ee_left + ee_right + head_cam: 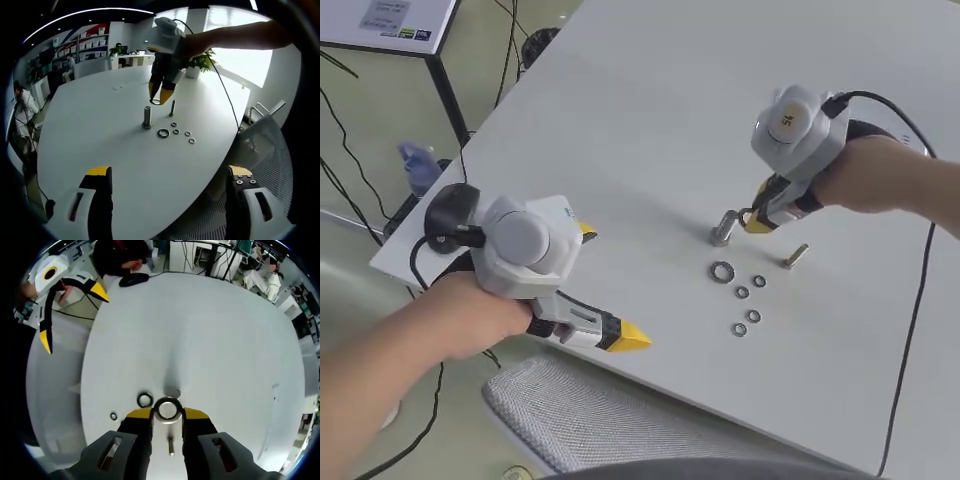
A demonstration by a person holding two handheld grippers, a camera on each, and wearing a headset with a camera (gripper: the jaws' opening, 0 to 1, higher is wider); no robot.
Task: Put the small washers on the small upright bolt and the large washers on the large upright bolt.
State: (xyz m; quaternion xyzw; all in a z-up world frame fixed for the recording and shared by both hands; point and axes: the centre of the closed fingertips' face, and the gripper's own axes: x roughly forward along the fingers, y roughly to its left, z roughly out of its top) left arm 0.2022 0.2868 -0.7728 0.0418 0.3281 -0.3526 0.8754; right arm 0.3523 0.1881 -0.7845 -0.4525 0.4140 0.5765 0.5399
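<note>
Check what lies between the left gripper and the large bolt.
Only bare table, seen in the left gripper view: nothing lies between the left gripper and the large bolt. The loose washers sit to the bolt's right in that view.

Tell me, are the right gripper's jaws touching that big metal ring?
Touching. In the right gripper view, the large washer sits pinched between the yellow-tipped jaws of the right gripper, with no gap on either side.

An open-plan office is being suggested: wall shelves, a potted plant and a wide window are being seen behind the white table, and a mesh chair is being kept beside it.
</note>
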